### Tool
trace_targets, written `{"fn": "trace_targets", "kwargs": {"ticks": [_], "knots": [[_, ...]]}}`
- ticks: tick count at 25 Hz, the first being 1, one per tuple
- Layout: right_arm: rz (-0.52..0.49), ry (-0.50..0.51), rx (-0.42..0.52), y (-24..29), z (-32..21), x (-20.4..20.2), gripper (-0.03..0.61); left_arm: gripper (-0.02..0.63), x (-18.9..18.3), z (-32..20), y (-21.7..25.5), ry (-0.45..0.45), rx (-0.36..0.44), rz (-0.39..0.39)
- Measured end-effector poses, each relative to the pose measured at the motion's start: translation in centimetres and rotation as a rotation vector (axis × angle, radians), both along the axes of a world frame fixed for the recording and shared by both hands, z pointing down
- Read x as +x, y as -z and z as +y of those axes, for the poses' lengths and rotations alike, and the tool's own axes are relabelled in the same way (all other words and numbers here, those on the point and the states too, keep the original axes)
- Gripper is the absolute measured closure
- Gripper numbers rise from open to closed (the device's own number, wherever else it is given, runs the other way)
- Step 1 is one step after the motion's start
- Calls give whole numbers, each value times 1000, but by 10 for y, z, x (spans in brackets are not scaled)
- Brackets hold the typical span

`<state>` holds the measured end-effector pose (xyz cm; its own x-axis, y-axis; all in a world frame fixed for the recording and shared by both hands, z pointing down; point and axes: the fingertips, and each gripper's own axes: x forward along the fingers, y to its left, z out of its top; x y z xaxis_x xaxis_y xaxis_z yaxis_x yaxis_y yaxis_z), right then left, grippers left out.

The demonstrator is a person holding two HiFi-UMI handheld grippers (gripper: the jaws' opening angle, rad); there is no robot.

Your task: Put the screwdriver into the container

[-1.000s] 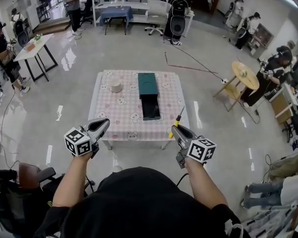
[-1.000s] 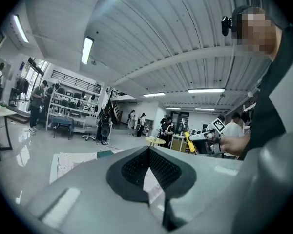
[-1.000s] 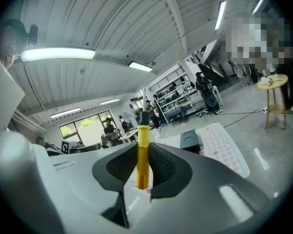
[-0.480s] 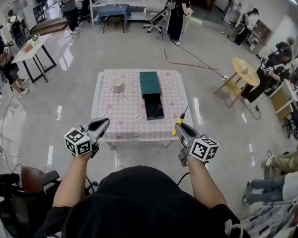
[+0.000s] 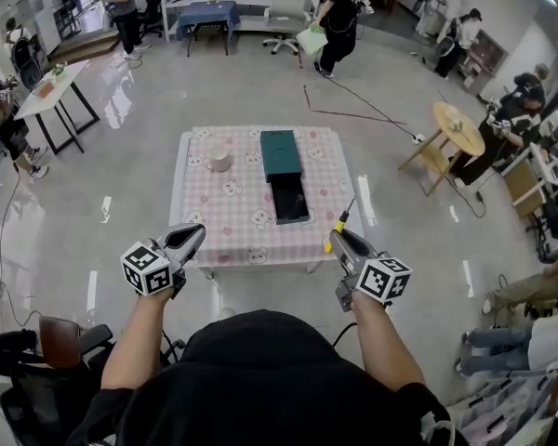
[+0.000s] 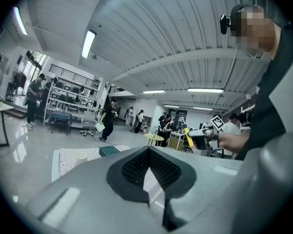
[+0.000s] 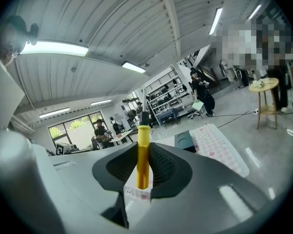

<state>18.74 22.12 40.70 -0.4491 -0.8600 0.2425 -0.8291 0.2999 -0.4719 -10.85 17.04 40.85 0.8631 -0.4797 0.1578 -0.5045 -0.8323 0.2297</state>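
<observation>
Our right gripper (image 5: 338,240) clamps the yellow screwdriver (image 7: 143,152), its handle end buried between the jaws; our left gripper (image 5: 194,233) is closed on nothing. On the table (image 5: 225,214), we cannot read the dark inside of the container (image 5: 288,199).

Container (image 5: 287,199) interior (dark) unreadable; screwdriver (image 5: 340,221) tip too small

Ahead of you stood a square bench draped in pink checked cloth (image 5: 234,210), with a small round cream pot (image 5: 219,161) near its far left corner. A round wooden side table (image 5: 458,129) stood well apart, to your right.
</observation>
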Motion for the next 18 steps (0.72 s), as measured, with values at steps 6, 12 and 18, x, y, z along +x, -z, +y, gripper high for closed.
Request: {"fn": "trace_targets", "kwargs": {"ticks": [6, 12, 18], "knots": [[5, -9, -9, -3, -8, 0, 472, 614, 1, -8, -9, -9, -19, 3], [11, -27, -16, -9, -12, -5, 472, 614, -10, -17, -17, -13, -30, 4], [5, -43, -26, -14, -20, -9, 472, 614, -14, -31, -22, -33, -41, -3]]}}
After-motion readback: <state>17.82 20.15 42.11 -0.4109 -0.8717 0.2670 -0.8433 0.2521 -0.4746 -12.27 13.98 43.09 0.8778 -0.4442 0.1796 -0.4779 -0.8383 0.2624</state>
